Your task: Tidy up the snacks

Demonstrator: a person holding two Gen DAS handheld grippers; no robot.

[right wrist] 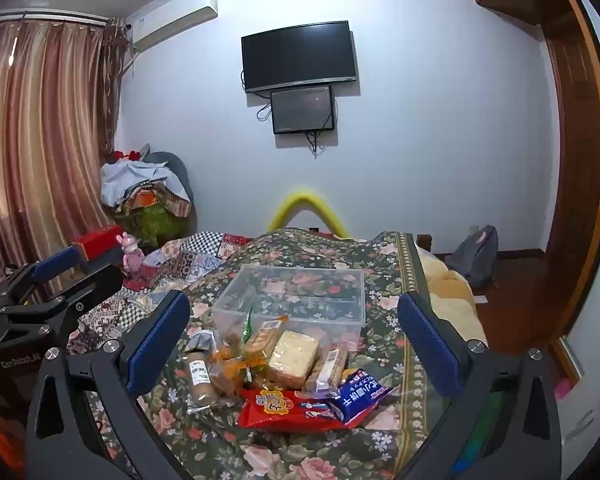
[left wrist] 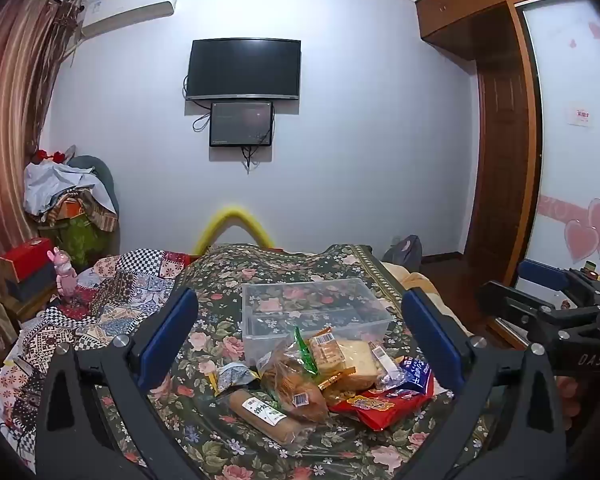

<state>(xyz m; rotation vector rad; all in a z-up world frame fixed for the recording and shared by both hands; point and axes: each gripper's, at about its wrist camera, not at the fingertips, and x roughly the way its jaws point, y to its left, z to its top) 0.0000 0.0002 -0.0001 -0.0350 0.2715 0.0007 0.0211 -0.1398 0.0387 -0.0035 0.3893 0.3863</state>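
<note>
A pile of wrapped snacks lies on the floral bedspread (left wrist: 228,448) just in front of a clear plastic box (left wrist: 300,283). In it are a long bread stick (left wrist: 260,412), a bag of brown bread (left wrist: 296,384), a yellow cake slice (left wrist: 356,360), a red packet (left wrist: 380,404) and a blue packet (left wrist: 416,372). My left gripper (left wrist: 300,296) hovers open above the pile, holding nothing. My right gripper (right wrist: 292,298) is open too, over the cake slice (right wrist: 294,356), red packet (right wrist: 284,404) and blue packet (right wrist: 360,394). The box (right wrist: 332,322) looks empty.
A patchwork quilt (left wrist: 112,300) covers the bed's left side, with a pink toy (left wrist: 66,272) and a red box (left wrist: 24,258) beyond it. A yellow blanket (right wrist: 452,292) hangs off the right edge. A backpack (right wrist: 476,254) sits on the floor by the wardrobe (left wrist: 500,140).
</note>
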